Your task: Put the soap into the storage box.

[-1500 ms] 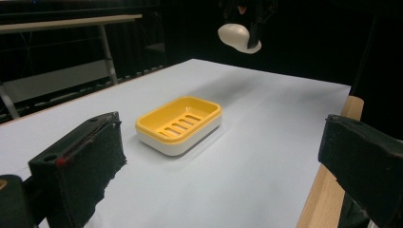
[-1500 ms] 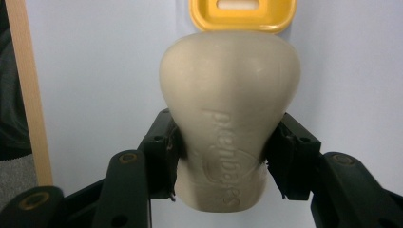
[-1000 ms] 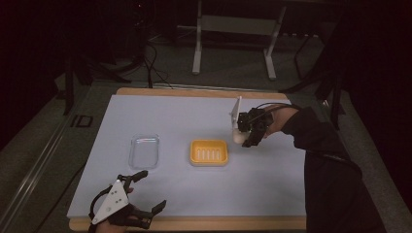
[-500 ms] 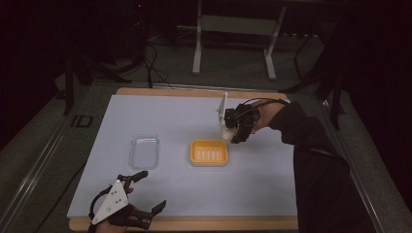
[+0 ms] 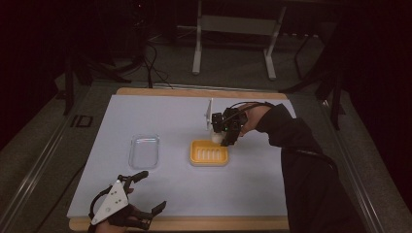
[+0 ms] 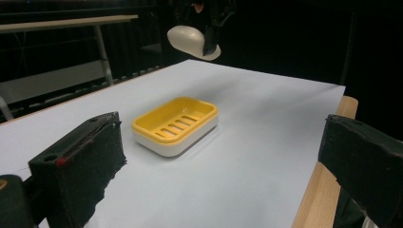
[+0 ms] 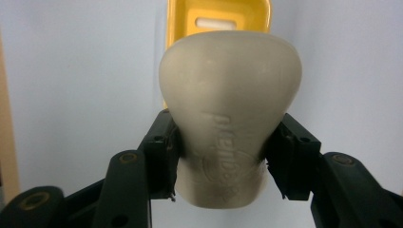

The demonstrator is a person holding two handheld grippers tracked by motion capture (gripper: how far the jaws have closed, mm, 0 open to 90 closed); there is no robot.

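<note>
At the near left edge of the white-topped table (image 5: 160, 116) we rest our left gripper (image 5: 127, 201), jaws spread wide and empty. Far right, our outstretched right gripper (image 5: 224, 135) clamps a smooth cream soap bar (image 7: 230, 118) above the yellow slotted soap dish (image 5: 209, 152).

The table (image 5: 252, 189) lies bare along its near edge and right side. Mid-table stand the yellow soap dish (image 5: 209, 153) and, well apart to its left, a clear tray (image 5: 144, 151). The right claw (image 5: 221, 138) with its soap bar (image 7: 230, 109) hangs over the dish's far right corner.
</note>
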